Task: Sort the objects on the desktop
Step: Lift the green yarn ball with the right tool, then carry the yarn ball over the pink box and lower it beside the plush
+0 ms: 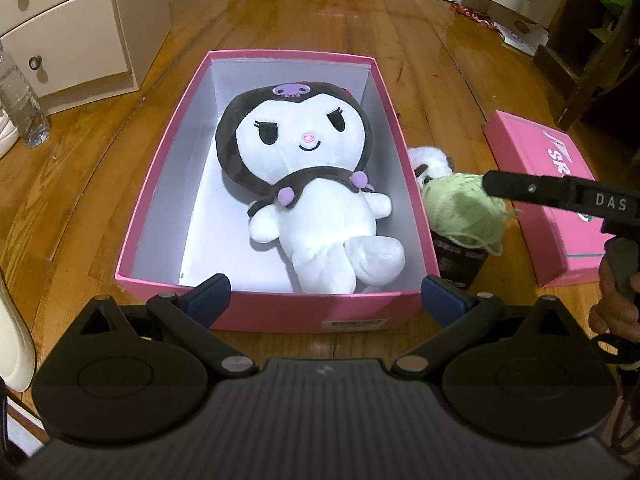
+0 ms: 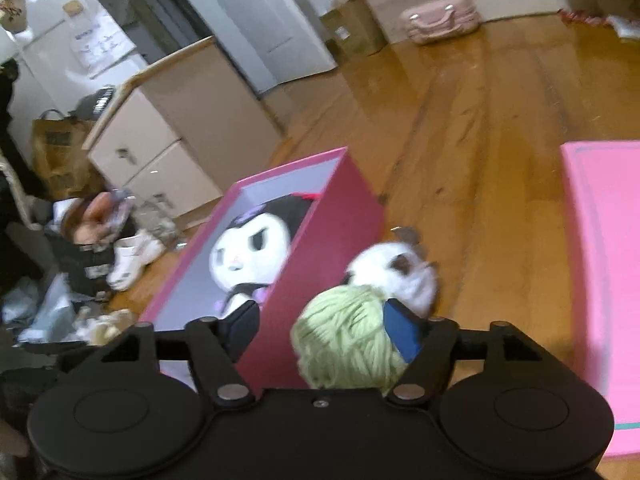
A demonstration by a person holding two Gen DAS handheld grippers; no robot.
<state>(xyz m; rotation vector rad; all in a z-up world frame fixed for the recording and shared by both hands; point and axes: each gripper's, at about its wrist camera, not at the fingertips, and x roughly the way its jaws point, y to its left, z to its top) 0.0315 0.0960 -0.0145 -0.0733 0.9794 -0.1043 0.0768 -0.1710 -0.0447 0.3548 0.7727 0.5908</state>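
Wooden floor [image 1: 400, 40], mid-frame: open pink cardboard box [image 1: 168, 168] holding white-and-black plush doll [image 1: 304, 184]. Right gripper [image 2: 320, 332], jaws released, is straddling green yarn ball [image 2: 344, 340] and box wall; closing risks snagging cardboard. Left gripper [image 1: 326, 300] is hovering, jaws released.

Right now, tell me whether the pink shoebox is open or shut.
Open. The pink shoebox has no lid on; a black-and-white plush doll lies inside, and its lid rests apart on the floor.

the floor [image 1: 432, 60] is glossy varnished wood. the pink shoebox [image 1: 280, 312] is matt cardboard with a smooth white paper lining. the kuromi plush [image 1: 308, 184] is soft, fuzzy cloth. the green yarn ball [image 2: 344, 340] is fibrous wool. the left gripper [image 1: 326, 294] is matt black plastic with metal rivets.
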